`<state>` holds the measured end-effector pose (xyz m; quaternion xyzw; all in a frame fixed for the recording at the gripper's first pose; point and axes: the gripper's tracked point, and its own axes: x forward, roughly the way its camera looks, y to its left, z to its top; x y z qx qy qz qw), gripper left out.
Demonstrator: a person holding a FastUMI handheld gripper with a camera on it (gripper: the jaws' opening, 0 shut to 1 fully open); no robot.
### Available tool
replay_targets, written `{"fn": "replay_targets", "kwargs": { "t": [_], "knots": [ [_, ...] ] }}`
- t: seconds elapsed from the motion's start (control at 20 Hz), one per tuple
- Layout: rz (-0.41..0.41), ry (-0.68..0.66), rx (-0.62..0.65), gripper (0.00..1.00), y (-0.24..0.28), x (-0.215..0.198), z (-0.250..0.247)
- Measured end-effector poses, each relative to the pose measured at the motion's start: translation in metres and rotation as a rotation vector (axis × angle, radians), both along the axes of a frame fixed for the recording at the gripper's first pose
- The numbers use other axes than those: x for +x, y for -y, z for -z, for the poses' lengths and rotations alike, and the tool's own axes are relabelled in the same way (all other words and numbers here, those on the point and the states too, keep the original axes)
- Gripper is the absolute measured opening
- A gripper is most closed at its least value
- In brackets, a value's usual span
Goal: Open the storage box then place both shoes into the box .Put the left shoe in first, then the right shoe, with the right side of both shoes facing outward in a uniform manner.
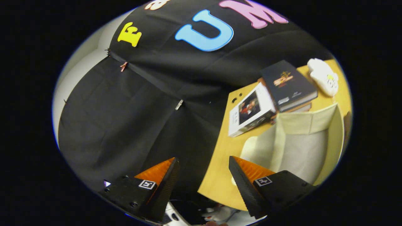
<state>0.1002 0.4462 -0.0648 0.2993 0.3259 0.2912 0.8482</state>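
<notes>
One open-topped storage box (311, 141) of cream fabric, with pale stiff walls and a grey-white lining, sat on the yellow wooden tabletop (220, 175), ahead of the gripper's right finger and partly hidden behind it. One white shoe (323, 77) with a small yellow mark lay on the tabletop beyond the box, well apart from the fingers. Between shoe and box stood a small heap of books: one dark hardcover book (289, 84) resting on top, one white book with a photograph on its cover (251, 111) leaning beside it, and the edges of others beneath, too hidden to count. The books touched the box's far wall. Two small dark holes (237, 97) showed in the tabletop near the white book. Black cloth (125, 119), pinned with small clips, hung as the wall behind.

The gripper (204, 179) hung tilted off the tabletop's near edge, its fingers spread wide apart, holding nothing and touching nothing.
</notes>
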Motion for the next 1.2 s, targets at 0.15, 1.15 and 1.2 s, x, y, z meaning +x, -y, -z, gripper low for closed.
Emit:
{"fn": "replay_targets", "kwargs": {
  "t": [0.15,1.15,1.2],
  "knots": [
    [0.058,0.111,-0.151,0.98,0.068,0.005,-0.007],
    [0.221,-0.231,-0.703,0.99,0.415,-0.052,0.21],
    [0.207,-0.242,-0.699,0.99,0.415,-0.049,0.217]
  ]
}}
